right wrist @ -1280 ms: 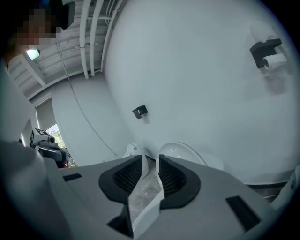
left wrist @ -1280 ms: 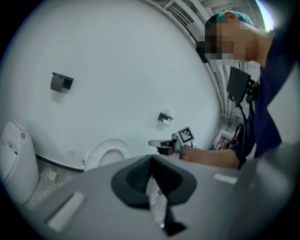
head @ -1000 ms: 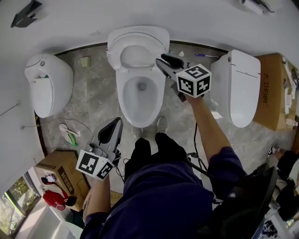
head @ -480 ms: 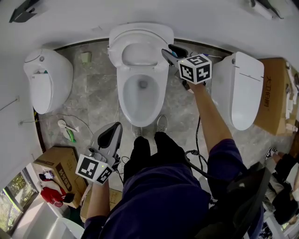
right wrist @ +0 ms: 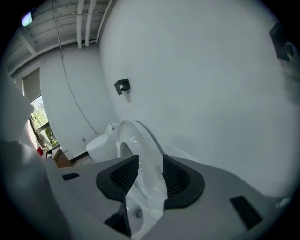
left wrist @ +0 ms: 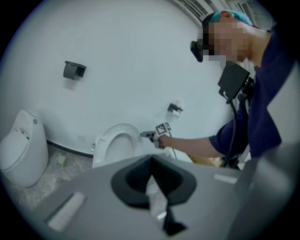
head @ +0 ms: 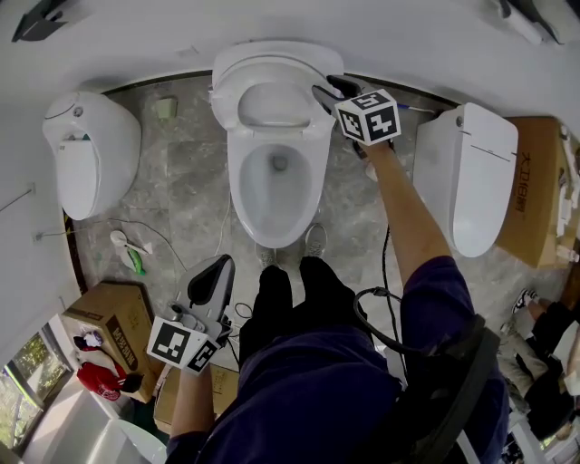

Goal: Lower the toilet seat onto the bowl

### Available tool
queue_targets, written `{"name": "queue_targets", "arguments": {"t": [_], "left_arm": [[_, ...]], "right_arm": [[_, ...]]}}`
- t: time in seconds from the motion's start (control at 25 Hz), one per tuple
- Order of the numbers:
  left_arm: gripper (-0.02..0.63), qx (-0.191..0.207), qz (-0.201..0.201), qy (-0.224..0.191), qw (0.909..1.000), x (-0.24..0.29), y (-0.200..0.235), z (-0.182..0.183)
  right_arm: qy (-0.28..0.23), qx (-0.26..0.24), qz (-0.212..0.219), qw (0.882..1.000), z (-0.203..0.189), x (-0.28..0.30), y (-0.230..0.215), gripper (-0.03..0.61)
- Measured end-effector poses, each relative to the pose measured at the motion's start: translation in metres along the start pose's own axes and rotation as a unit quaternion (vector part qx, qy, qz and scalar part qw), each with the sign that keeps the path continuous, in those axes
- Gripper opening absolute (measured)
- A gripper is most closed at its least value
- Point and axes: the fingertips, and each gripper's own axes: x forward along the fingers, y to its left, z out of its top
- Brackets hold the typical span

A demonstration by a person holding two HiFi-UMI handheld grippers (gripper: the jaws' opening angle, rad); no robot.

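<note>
Right gripper [right wrist: 150, 174]: my jaws stand spread and have just been opening. The rim of the white oval plastic toilet seat [right wrist: 140, 140] runs up between the two black ribbed pads [right wrist: 123, 174], one pad on each face of it. The rim nearly fills the gap, and I read the pads as lying against it rather than clamped on it.

Seat position: raised, standing nearly upright at the back of the white ceramic toilet bowl [head: 237, 181] and close to the pale curved wall [head: 272, 23]. The bowl below it is uncovered. In the head view my right gripper is at the seat's right edge, with my right arm stretched forward over the grey marbled floor [head: 181, 199].

Left gripper [left wrist: 151, 165]: jaws pressed together at the tips, with nothing between them. I hold it low beside my left leg, well apart from the bowl. It looks towards the seat from a distance.

Surroundings: a second white toilet [head: 91, 154] is on the left of the middle one. A third white toilet [head: 467, 172] is on the right. A brown cardboard box [head: 113, 317] sits on the floor near my left gripper.
</note>
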Motion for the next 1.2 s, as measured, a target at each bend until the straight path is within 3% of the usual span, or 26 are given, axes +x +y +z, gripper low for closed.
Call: {"name": "queue_targets", "arguments": {"t": [0.52, 0.72, 1.2], "left_arm": [[0.003, -0.018, 0.01, 0.013, 0.9997, -0.005, 0.008, -0.02], [0.003, -0.02, 0.013, 0.012, 0.9997, -0.008, 0.008, -0.022], [0.003, -0.005, -0.014, 0.001, 0.9999, -0.02, -0.004, -0.021]], "right_arm": [[0.014, -0.016, -0.009, 1.0, -0.004, 0.031, -0.013, 0.143], [0.007, -0.009, -0.019, 1.0, -0.004, 0.03, -0.016, 0.11], [0.004, 0.002, -0.022, 1.0, -0.021, -0.001, 0.018, 0.114]]}}
